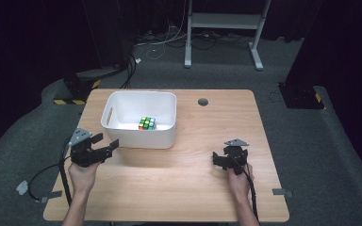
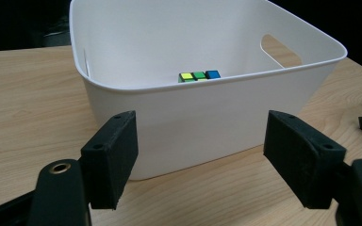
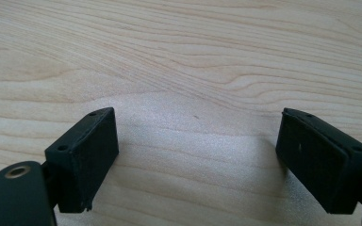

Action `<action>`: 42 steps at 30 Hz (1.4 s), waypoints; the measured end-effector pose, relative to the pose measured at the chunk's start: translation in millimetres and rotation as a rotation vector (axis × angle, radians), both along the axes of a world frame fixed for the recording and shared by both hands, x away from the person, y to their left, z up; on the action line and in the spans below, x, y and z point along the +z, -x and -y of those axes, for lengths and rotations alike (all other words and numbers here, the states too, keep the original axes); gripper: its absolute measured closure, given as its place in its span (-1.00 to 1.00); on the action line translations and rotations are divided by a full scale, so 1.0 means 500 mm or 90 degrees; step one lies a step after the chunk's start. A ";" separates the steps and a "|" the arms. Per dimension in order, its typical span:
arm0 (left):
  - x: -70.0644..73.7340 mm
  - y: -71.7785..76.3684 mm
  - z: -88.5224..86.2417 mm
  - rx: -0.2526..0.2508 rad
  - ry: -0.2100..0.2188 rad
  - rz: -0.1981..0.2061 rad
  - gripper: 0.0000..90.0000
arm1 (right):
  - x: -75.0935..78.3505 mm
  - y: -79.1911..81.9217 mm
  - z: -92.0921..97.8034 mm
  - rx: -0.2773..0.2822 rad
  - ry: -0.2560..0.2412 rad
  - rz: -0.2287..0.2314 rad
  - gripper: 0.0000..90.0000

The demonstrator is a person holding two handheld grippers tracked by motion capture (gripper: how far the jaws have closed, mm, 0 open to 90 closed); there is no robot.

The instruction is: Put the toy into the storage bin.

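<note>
Gaping left tongs (image 2: 200, 160) face bin (image 2: 207, 117); cube (image 2: 199, 75) inside.

The white bin's (image 2: 207, 113) near wall hides all but the top row of the cube (image 2: 199, 75).

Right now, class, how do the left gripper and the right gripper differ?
The left gripper faces the white bin holding the cube; the right gripper faces bare table. The left sits close beside the bin; the right sits well apart. Both are open and empty.
</note>
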State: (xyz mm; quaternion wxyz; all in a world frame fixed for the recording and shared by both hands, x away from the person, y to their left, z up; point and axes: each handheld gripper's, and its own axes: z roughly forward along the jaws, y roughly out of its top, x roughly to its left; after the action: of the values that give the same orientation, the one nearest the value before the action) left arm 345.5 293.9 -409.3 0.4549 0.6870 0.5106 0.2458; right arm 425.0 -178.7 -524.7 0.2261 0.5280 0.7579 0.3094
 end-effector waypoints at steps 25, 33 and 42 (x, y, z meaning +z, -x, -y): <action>-0.013 0.020 -0.006 0.006 0.007 -0.001 -0.40 | 0.000 0.000 0.000 0.000 0.000 0.000 -0.70; -0.017 0.026 -0.006 0.006 0.006 0.000 -0.40 | 0.000 0.000 0.000 0.000 0.000 0.000 -0.70; -0.027 0.035 -0.009 0.011 0.013 -0.002 -0.40 | 0.000 0.000 0.000 0.000 0.000 0.001 -0.70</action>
State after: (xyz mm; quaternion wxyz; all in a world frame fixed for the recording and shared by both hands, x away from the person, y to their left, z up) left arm 328.1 298.4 -422.9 0.4588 0.6785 0.5194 0.2434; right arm 425.0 -178.7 -524.7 0.2265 0.5278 0.7579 0.3094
